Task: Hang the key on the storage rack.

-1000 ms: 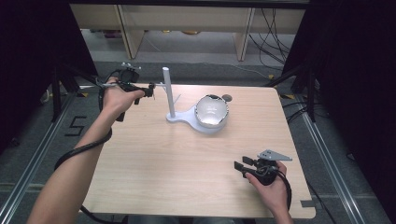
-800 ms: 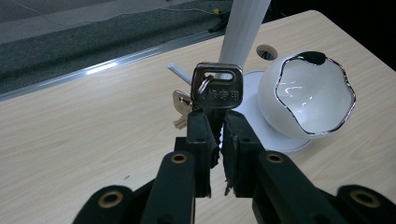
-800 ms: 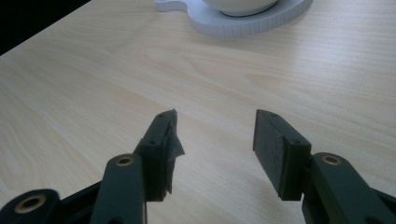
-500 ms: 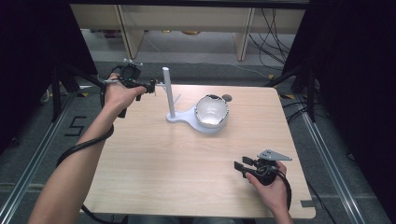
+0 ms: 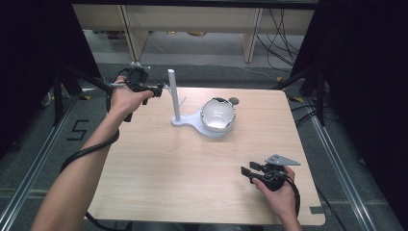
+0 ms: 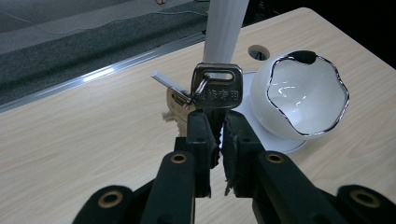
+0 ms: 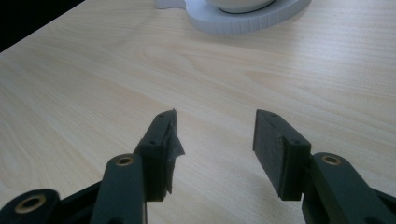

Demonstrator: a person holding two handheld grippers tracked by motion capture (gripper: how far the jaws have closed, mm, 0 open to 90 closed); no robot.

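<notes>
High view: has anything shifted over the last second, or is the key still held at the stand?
Nothing visibly changed. The left tongs stay shut on the key beside the white post; the right tongs rest open over the table, and the bowl sits on its base.

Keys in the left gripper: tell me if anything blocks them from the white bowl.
Nothing visible does. The left gripper pinches the silver key beside the white post; the white bowl stands open beyond it.
</notes>
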